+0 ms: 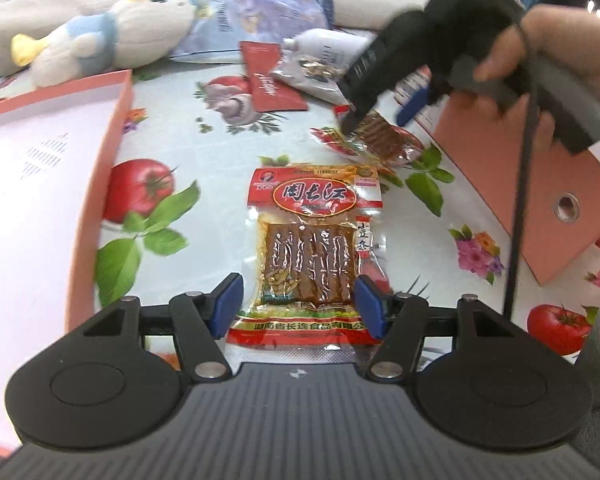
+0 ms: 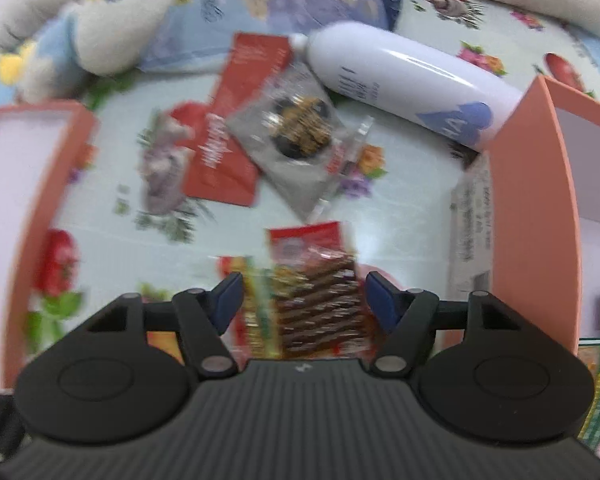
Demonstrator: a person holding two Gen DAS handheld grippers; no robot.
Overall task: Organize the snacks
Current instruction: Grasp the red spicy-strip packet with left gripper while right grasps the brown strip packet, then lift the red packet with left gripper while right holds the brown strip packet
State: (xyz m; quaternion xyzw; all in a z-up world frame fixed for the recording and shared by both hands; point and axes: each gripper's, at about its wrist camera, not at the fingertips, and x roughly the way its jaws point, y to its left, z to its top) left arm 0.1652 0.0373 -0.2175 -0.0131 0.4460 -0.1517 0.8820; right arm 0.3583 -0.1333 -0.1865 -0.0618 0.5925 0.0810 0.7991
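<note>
A red-topped packet of brown tofu strips (image 1: 314,240) lies flat on the flowered tablecloth (image 1: 220,184). My left gripper (image 1: 299,306) hovers over its lower end, open, one blue pad at each long side. A second, similar packet (image 1: 374,140) lies further back to the right. My right gripper (image 1: 380,116), held by a hand (image 1: 560,52), points steeply down with its fingertips at this packet. In the right wrist view that packet (image 2: 320,292) sits between the spread fingers of the right gripper (image 2: 304,300), with a gap on each side, and the picture is blurred.
A pink open box (image 1: 112,148) stands at the left and another pink box (image 1: 540,184) at the right. Behind lie a red sachet (image 2: 228,152), a grey snack packet (image 2: 296,140), a white bottle (image 2: 404,76), a blue bag (image 1: 276,12) and a plush toy (image 1: 112,32).
</note>
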